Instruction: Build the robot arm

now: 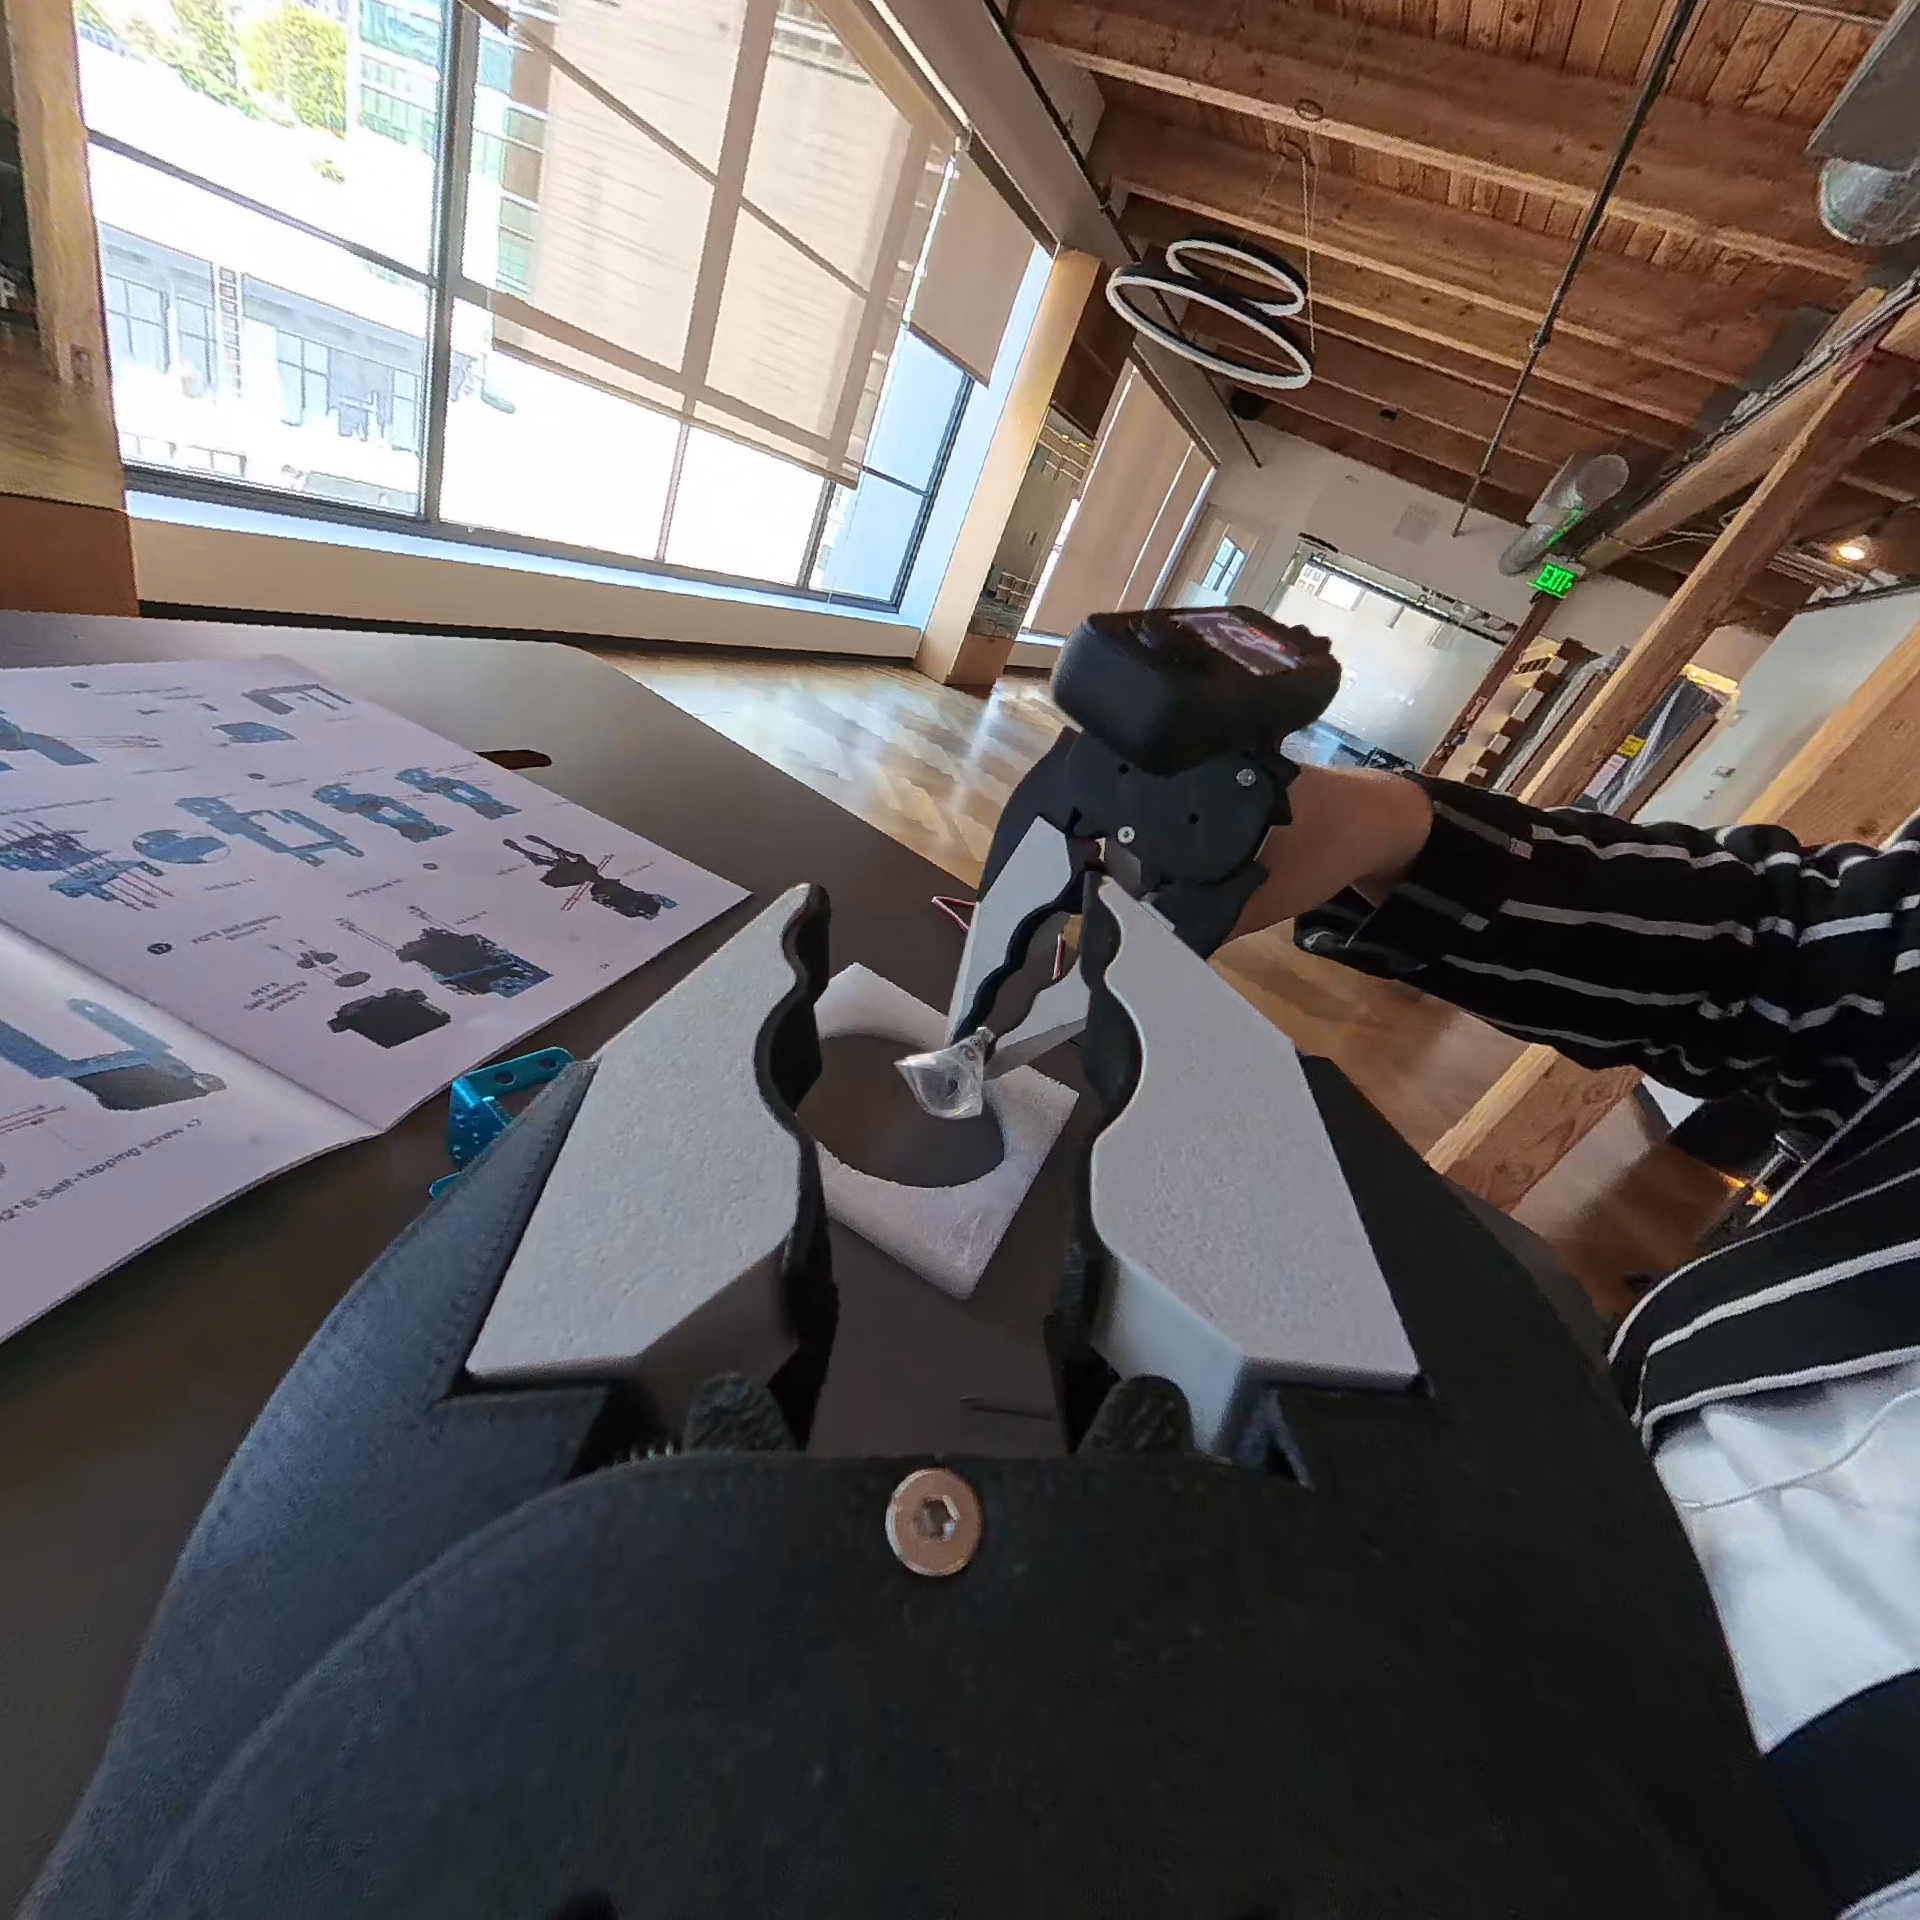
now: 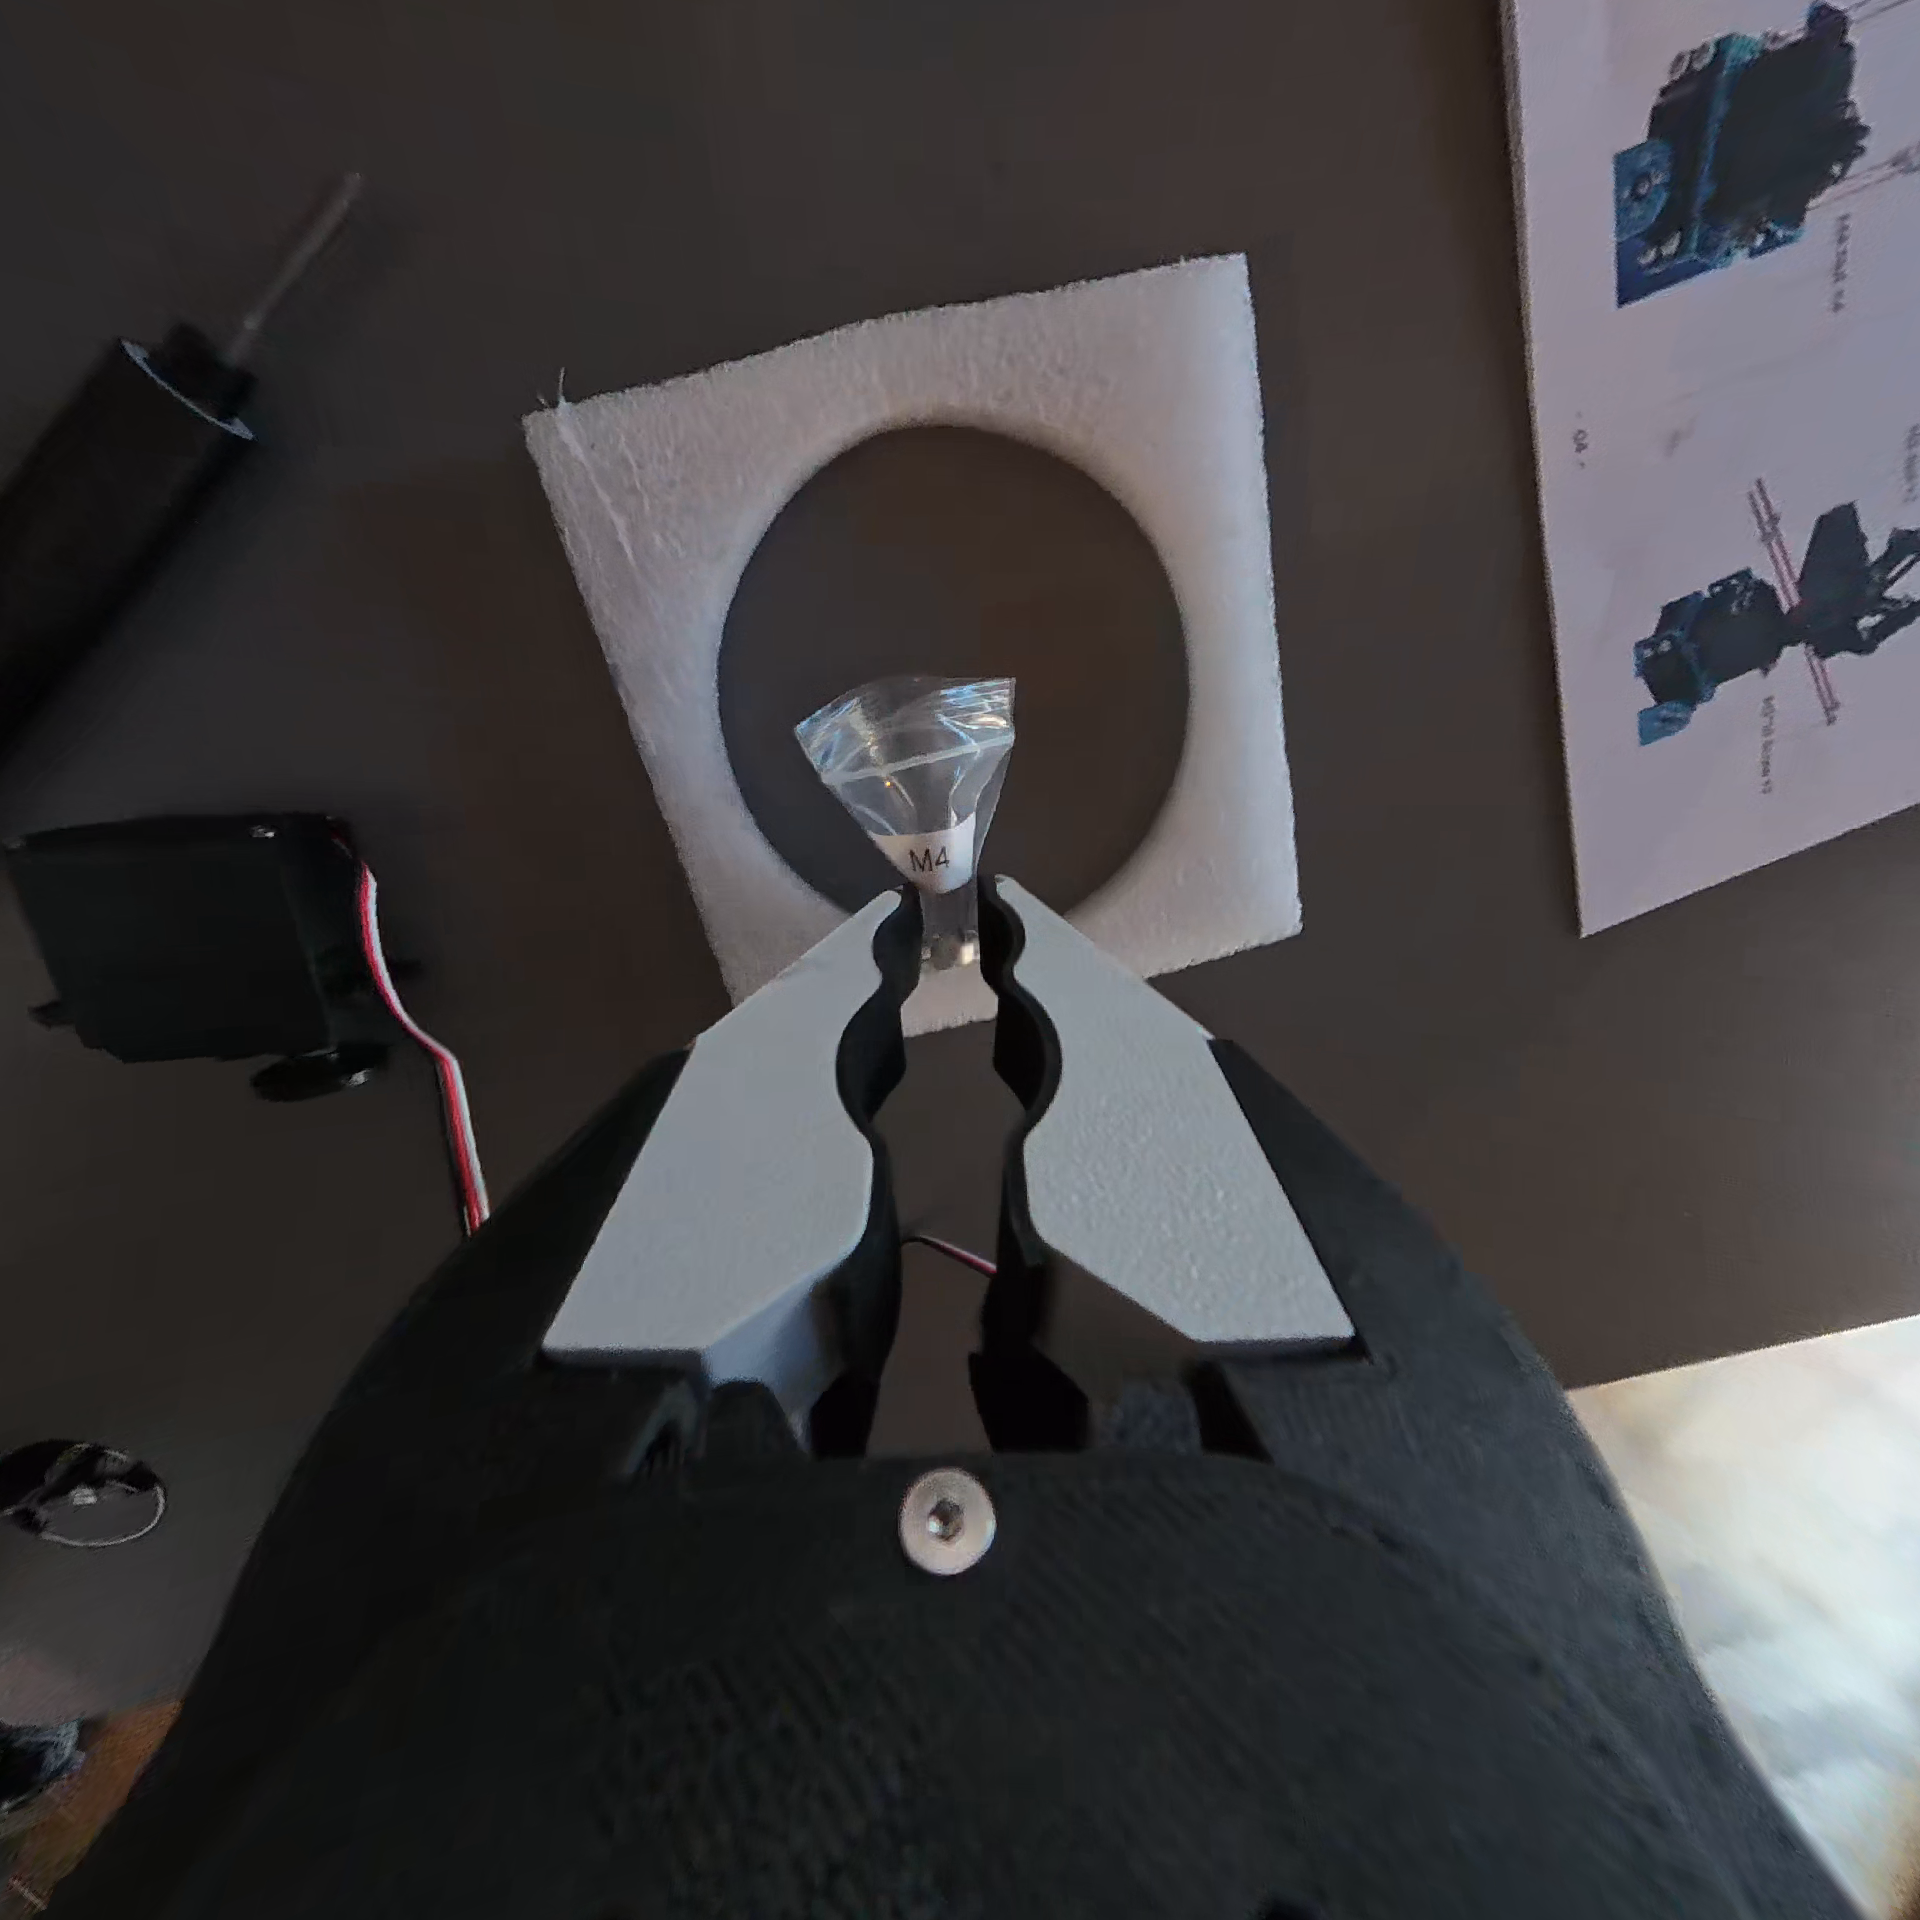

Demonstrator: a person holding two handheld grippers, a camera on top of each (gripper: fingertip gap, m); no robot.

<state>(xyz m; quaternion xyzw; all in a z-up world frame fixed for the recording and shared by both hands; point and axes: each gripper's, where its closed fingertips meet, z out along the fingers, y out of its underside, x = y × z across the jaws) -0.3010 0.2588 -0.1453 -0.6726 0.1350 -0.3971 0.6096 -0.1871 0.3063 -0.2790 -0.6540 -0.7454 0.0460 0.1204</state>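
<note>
My right gripper (image 2: 948,894) is shut on a small clear plastic bag (image 2: 909,764) with a white label, holding it above the round hole of a white foam square (image 2: 914,353) on the dark table. In the left wrist view the right gripper (image 1: 982,1039) reaches in from the right with the bag (image 1: 940,1081) at its tips over the foam square (image 1: 935,1210). My left gripper (image 1: 951,925) is open and empty, its fingers on either side of the foam, low over the table.
An open instruction booklet (image 1: 260,914) lies at the left, also in the right wrist view (image 2: 1714,416). A blue metal bracket (image 1: 483,1107) sits beside it. A black servo with wires (image 2: 187,935), a black screwdriver (image 2: 125,436) and a small bag (image 2: 78,1496) lie nearby. A striped sleeve (image 1: 1662,935) is at the right. Spacing between my two grippers at the tips: around 20 centimetres. It is some 12 centimetres from my right tips to the black screwdriver (image 2: 125,436).
</note>
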